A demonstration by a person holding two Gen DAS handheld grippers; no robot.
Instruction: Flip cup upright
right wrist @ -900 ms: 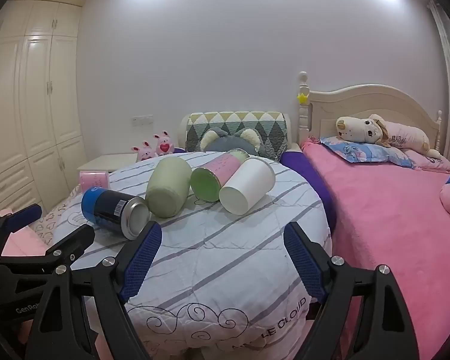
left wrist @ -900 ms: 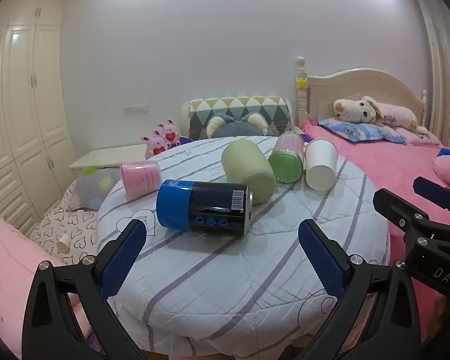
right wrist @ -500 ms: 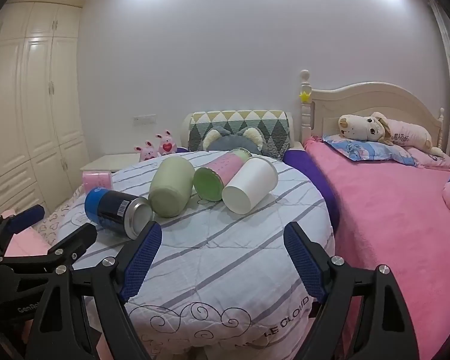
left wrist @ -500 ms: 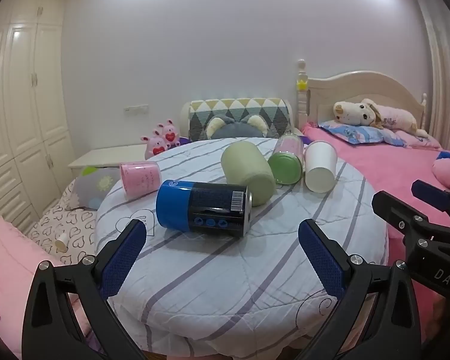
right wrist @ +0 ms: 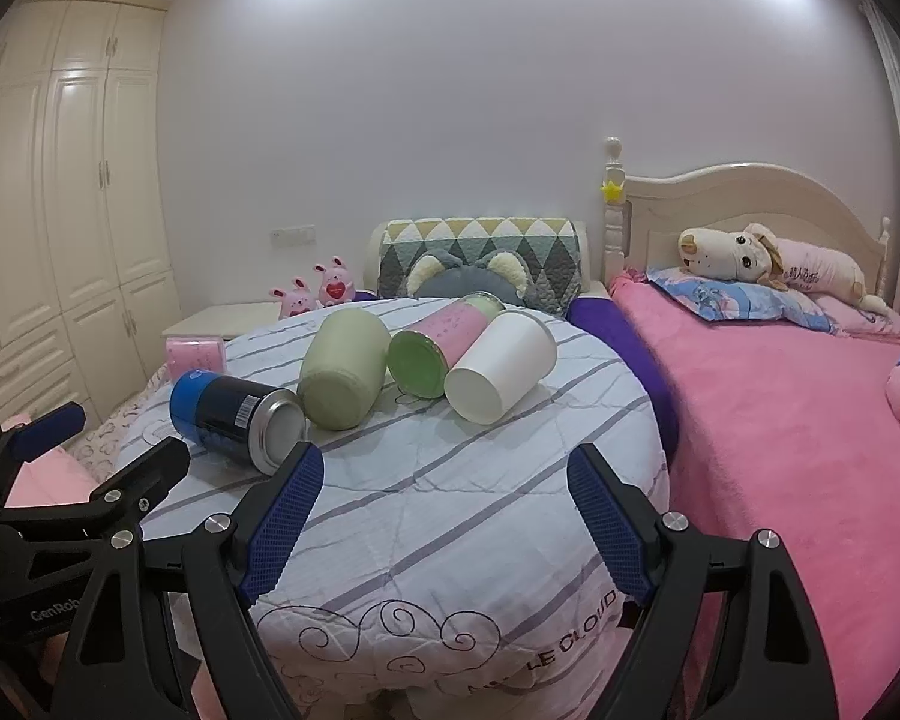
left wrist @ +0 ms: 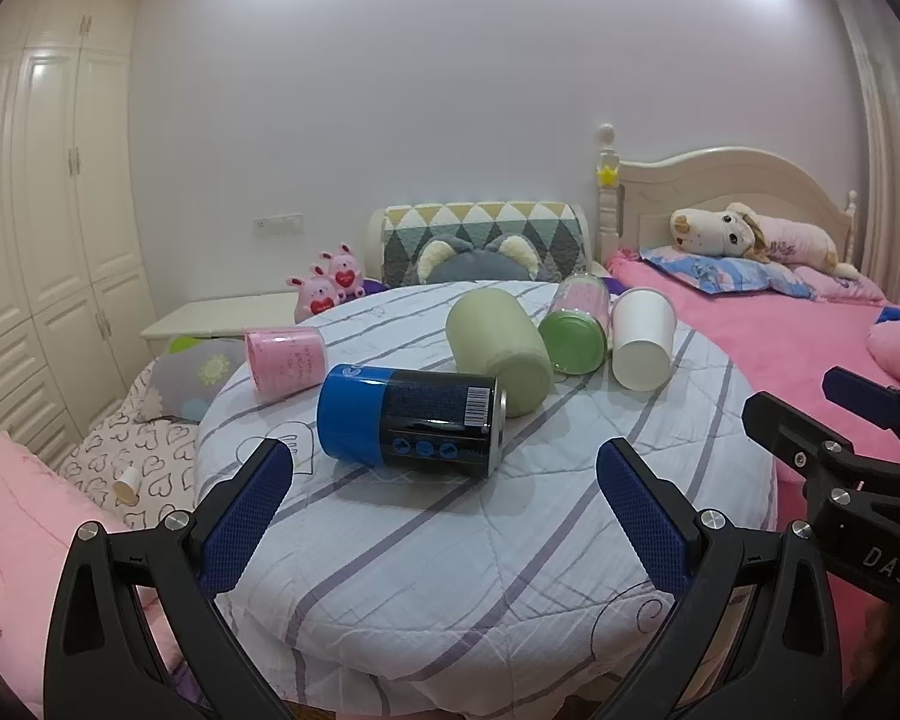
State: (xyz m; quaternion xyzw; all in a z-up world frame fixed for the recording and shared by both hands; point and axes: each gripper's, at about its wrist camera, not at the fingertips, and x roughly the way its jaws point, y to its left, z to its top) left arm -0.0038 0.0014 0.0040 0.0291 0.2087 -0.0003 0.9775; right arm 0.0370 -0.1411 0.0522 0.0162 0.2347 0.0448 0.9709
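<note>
Several cups lie on their sides on a round table covered by a striped cloth (left wrist: pixel 450 540). A blue and black can (left wrist: pixel 411 420) lies nearest my left gripper (left wrist: pixel 444 510), which is open and empty just in front of it. Behind it lie a pink cup (left wrist: pixel 285 354), a pale green cup (left wrist: pixel 498 348), a pink tumbler with a green base (left wrist: pixel 576 330) and a white paper cup (left wrist: pixel 642 339). My right gripper (right wrist: pixel 444 516) is open and empty in front of the white paper cup (right wrist: pixel 501 366) and the can (right wrist: pixel 237 414).
A bed with a pink blanket (right wrist: pixel 780 420) and a plush dog (right wrist: pixel 750 255) stands right of the table. A patterned cushion (left wrist: pixel 480 240) and pink plush rabbits (left wrist: pixel 330 288) sit behind it. White wardrobes (left wrist: pixel 48 240) line the left wall. Cushions (left wrist: pixel 150 438) lie on the floor at left.
Both grippers have shifted very slightly; the cups have not moved and both jaws stay open.
</note>
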